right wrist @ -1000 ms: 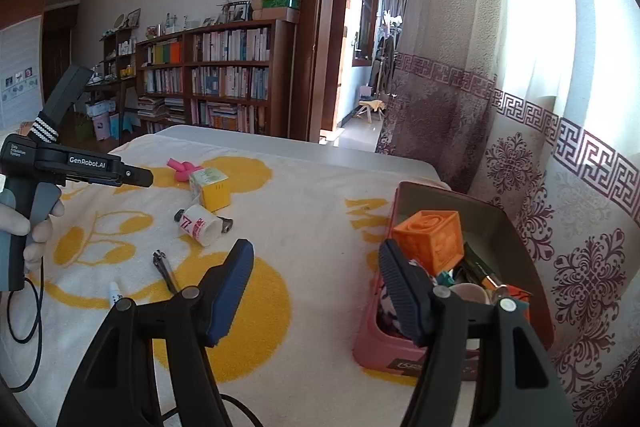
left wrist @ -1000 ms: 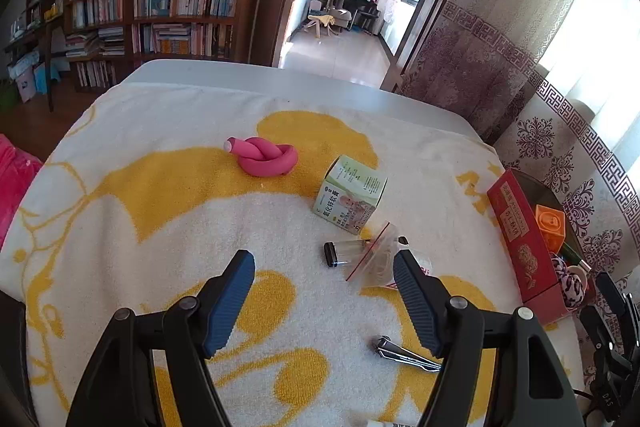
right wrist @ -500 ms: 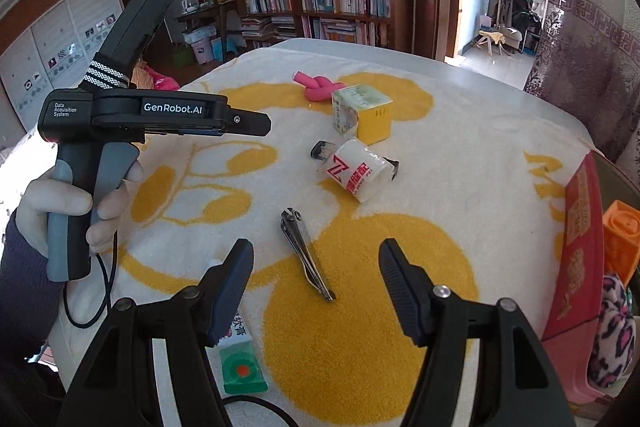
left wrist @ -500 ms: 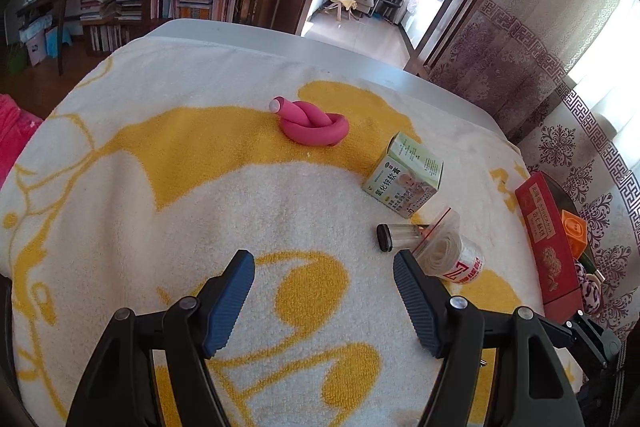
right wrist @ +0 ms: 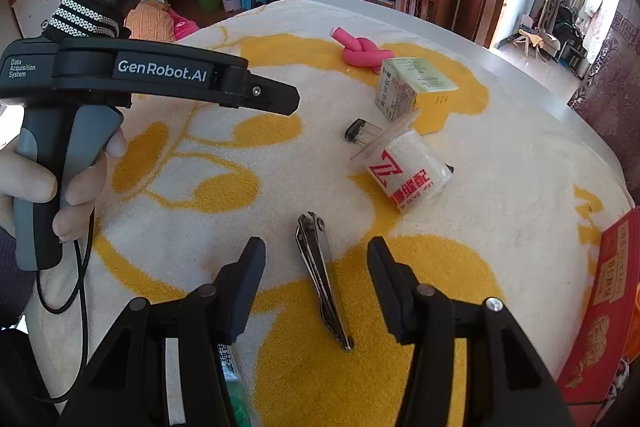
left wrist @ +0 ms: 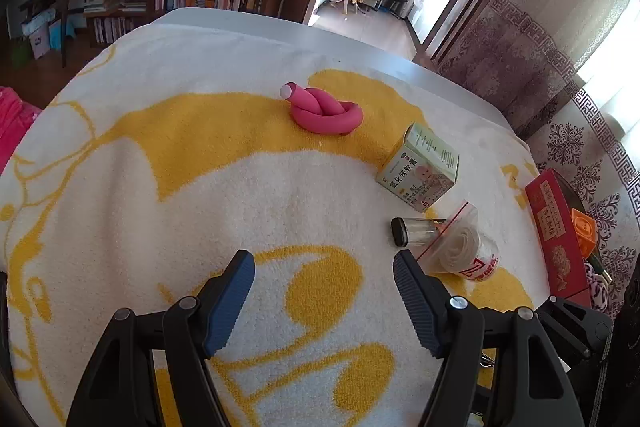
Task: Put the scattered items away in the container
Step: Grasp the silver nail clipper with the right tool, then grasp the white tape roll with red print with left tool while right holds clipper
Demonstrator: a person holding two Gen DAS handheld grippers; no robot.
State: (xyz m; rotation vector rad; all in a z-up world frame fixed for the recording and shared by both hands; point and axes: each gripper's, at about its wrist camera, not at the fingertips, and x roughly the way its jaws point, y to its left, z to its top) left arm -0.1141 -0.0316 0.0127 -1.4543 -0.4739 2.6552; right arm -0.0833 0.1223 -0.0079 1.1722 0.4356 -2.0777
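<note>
Between your right gripper [right wrist: 316, 279] fingers lies the nail clipper [right wrist: 322, 279], untouched; the jaws have just been closing on it. Left gripper [left wrist: 324, 295] stays wide and empty, well left of the clipper. Red container [right wrist: 608, 291] waits right of the clipper.

You're working over a fuzzy, looped-pile towel [right wrist: 500, 163], matt white and yellow. The clipper [right wrist: 320, 267] is shining as polished metal. The bag [right wrist: 408, 167] is glinting as clear glossy plastic around a woven white roll. The box [left wrist: 420, 167] is showing smooth printed card. The curler [left wrist: 324, 111] is looking like matt pink foam. Your hand-held gripper [right wrist: 316, 267] is showing matt black plastic with ribbed blue pads.
</note>
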